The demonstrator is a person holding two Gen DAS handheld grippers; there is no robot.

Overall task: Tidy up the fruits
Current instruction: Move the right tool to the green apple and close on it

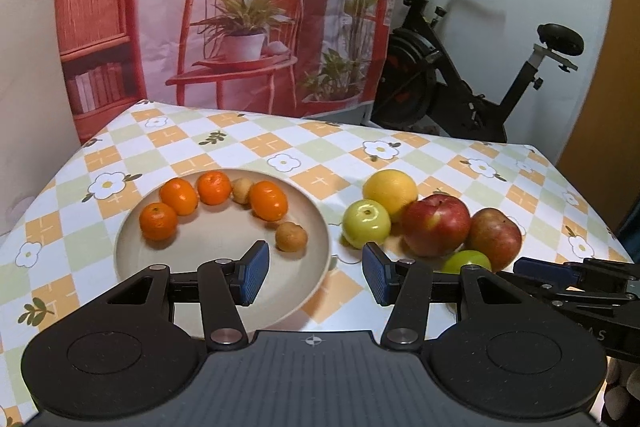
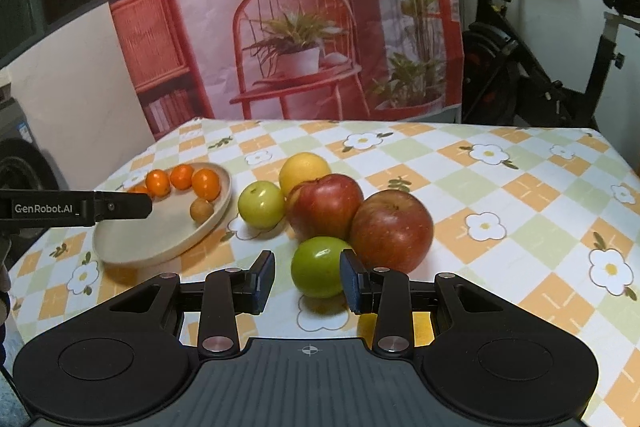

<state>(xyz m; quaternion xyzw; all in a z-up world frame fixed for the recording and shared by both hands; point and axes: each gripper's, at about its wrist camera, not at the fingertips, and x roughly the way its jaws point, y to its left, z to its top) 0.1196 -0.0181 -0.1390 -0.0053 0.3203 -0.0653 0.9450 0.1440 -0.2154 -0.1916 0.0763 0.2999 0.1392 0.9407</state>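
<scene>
A beige plate (image 1: 132, 259) (image 2: 120, 247) holds several mandarins (image 1: 180, 195) and two small brown fruits (image 1: 291, 236). To its right on the cloth lie a yellow citrus (image 1: 390, 191), a pale green apple (image 1: 366, 223), two red apples (image 1: 436, 225) (image 1: 496, 237) and a small green fruit (image 2: 318, 267). My left gripper (image 1: 314, 273) hangs open over the plate's right rim with nothing between its fingers. My right gripper (image 2: 308, 281) is open. The small green fruit rests on the table just ahead of its tips, and the pads do not press it.
The table (image 2: 520, 187) wears a checked flower cloth and ends at the far and right edges. Behind it hang a printed backdrop (image 1: 240, 7) and an exercise bike (image 1: 460, 87). A washing machine (image 2: 20, 167) stands at the left. Bare cloth lies to the right of the fruit.
</scene>
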